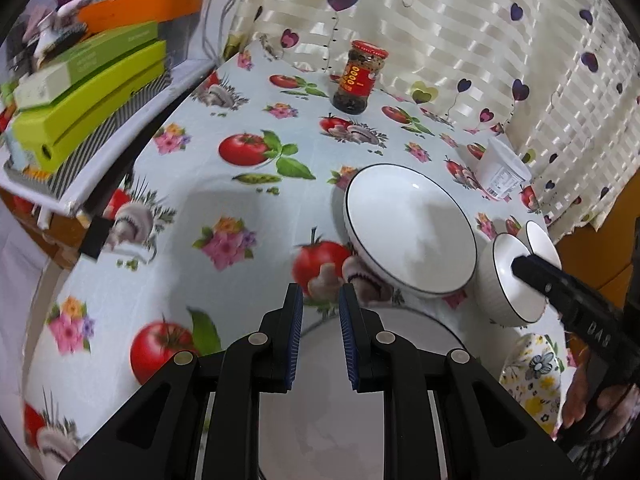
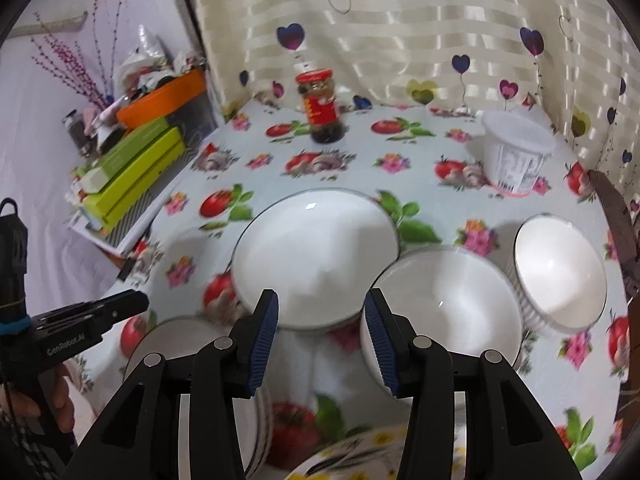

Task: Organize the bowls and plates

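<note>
A large white bowl (image 1: 408, 232) (image 2: 316, 256) with a dark rim sits mid-table. To its right stand two smaller ribbed white bowls, one nearer (image 1: 516, 284) (image 2: 444, 308) and one farther (image 1: 542, 240) (image 2: 560, 272). A white plate (image 1: 340, 408) (image 2: 180, 340) lies under my left gripper (image 1: 320, 308) (image 2: 136, 302). That gripper's pads stand a narrow gap apart with nothing between them. My right gripper (image 2: 320, 312) (image 1: 524, 268) is open and empty, hovering over the near edges of the large bowl and the nearer small bowl. A flowered dish (image 1: 532, 372) (image 2: 360, 452) lies at the front.
A red-lidded sauce jar (image 1: 358, 76) (image 2: 322, 108) and a white plastic tub (image 1: 502, 172) (image 2: 516, 156) stand at the back by the curtain. Green boxes (image 1: 92, 92) (image 2: 132, 176) and an orange tray (image 1: 140, 8) are stacked off the table's left edge.
</note>
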### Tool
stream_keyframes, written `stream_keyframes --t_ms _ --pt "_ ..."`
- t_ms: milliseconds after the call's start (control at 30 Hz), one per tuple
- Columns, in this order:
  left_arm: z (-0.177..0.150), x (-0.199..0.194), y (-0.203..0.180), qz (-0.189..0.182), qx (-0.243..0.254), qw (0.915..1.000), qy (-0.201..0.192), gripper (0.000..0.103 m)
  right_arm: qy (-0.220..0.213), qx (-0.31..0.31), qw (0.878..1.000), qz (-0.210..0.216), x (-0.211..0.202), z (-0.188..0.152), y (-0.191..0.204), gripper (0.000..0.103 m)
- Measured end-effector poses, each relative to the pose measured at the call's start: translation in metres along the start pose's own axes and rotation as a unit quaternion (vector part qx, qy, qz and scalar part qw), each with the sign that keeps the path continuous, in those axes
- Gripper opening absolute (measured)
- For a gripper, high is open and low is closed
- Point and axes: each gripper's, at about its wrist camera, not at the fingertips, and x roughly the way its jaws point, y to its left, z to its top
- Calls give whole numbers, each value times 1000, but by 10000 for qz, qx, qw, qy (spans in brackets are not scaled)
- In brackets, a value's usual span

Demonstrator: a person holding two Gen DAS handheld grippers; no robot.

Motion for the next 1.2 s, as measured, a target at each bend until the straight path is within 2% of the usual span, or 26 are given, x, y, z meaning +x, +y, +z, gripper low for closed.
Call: stream_keyframes --t_ms 400,500,667,1033,1200 --pt "34 43 -9 -144 215 9987 433 19 288 96 9993 -201 47 51 -34 45" --pt "42 52 -11 -112 310 9983 474 19 395 78 9988 -276 61 57 -41 41" --pt "53 66 -14 -96 385 9976 569 19 570 164 9977 -322 82 63 -52 29" --pt "59 96 -11 -158 387 9946 947 19 953 147 9947 -372 118 68 -65 29" --pt "57 107 -11 -66 430 9934 1061 19 1071 225 9935 -319 129 67 -71 28"
